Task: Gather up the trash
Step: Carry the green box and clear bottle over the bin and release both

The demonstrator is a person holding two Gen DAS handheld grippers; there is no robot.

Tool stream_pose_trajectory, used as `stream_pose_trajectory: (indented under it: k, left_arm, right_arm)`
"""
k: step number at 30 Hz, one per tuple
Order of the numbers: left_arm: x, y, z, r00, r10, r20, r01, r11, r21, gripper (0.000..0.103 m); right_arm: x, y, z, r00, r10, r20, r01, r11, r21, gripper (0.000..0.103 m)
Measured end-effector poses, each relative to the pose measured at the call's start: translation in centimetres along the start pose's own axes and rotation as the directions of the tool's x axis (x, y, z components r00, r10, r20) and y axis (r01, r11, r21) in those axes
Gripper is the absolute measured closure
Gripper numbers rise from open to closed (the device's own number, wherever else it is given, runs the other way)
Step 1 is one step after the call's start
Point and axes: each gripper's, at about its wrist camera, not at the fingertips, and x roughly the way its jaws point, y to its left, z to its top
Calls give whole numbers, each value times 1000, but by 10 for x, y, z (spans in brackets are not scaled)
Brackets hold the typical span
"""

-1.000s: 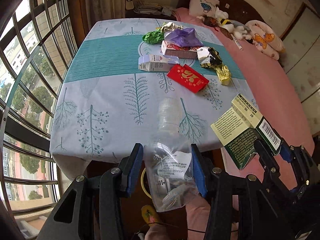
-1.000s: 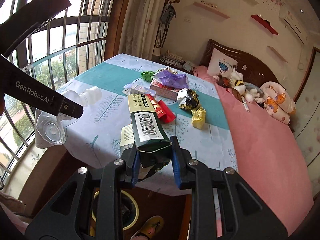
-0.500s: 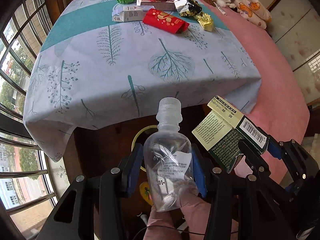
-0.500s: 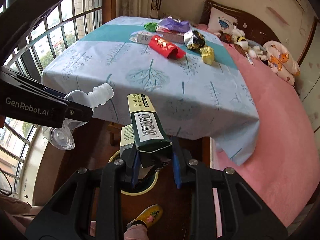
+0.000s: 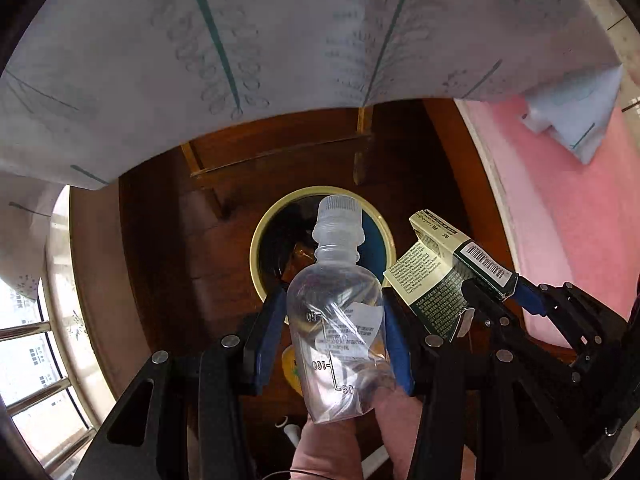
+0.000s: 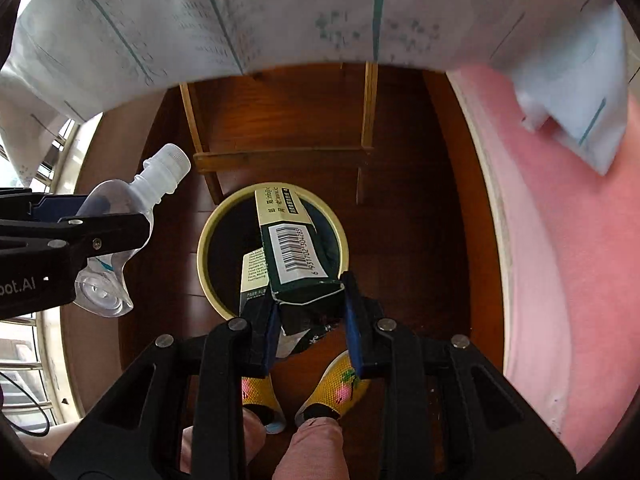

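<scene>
Left gripper (image 5: 335,336) clamped on clear plastic bottle (image 5: 338,320), lower centre of left view; bottle hides part of the yellow-rimmed bin (image 5: 262,236), contents too dark to make out. Right gripper (image 6: 310,320) clamped on green carton (image 6: 294,256), centre, over bin. Tablecloth (image 6: 280,12) overhangs top; dark wood floor (image 6: 420,200); pink bedcover (image 6: 568,240) right.

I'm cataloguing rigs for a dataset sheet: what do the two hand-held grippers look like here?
Both match: the left hand-held gripper and right hand-held gripper have black angular frames with cut-out openings, silver round bolt heads at the joints, and blue pads lining the fingers. White lettering, partly cut off, marks the left one's side. A thin dark cable loops at the lower left.
</scene>
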Motion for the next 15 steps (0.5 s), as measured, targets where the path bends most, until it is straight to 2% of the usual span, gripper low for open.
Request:
stream_pose_trajectory:
  k: [5, 10, 11, 13, 15]
  left_arm:
    - [66, 3, 0, 1000, 24, -7, -25, 1000, -17, 55]
    - [106, 7, 8, 999, 47, 1, -47, 998, -27, 52]
    - [111, 9, 10, 999, 52, 2, -52, 998, -33, 47]
    - [117, 10, 10, 997, 71, 6, -71, 997, -40, 12]
    - [119, 13, 13, 996, 85, 21, -84, 996, -41, 10]
  right_arm:
    - [64, -6, -8, 999, 30, -31, -30, 999, 17, 79]
    - [103, -11, -8, 995, 89, -36, -88, 996, 32, 78]
    - [111, -13, -8, 993, 106, -42, -104, 994, 41, 78]
    - [122, -17, -6, 993, 103, -52, -100, 994, 54, 70]
    - [126, -18, -8, 995, 91, -42, -88, 994, 62, 51]
